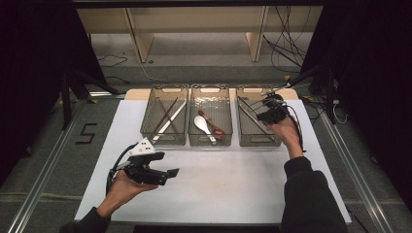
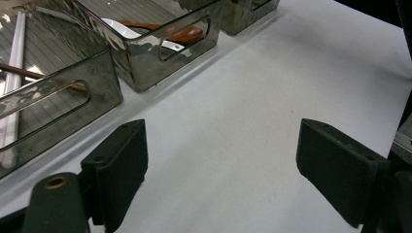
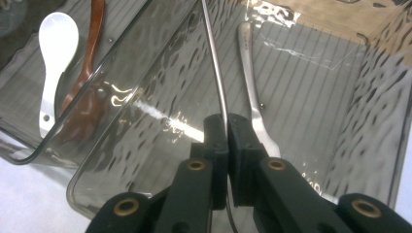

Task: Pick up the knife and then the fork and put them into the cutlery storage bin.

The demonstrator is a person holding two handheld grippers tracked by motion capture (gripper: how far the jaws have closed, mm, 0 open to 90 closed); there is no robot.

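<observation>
Right gripper is sitting over the near end of the right-hand smoky clear plastic bin. Its two black jaws are pressed almost together and are clamping a thin silver metal rod, which is running up and away from the jaws along the bin's ribbed floor. Whether the far end of the rod is touching the floor, cannot tell. In the high view the right gripper is hovering at that bin, with the hand behind it over the bin's near right corner.

A silver metal fork is lying flat in the same bin, just beside the rod, its head pointing toward the jaws.

The middle smoky clear plastic bin is holding a white plastic soup spoon and a reddish-brown wooden spoon, lying side by side and partly overlapping. The left-hand smoky clear plastic bin is holding a white chopstick-like stick and dark brown sticks crossing it.

Left gripper is resting low over the white surface, well apart from the three bins. In its own view the left gripper is standing wide open, with nothing between the pads, only bare surface beneath.

All three bins are standing in a row at the far edge of the surface.
</observation>
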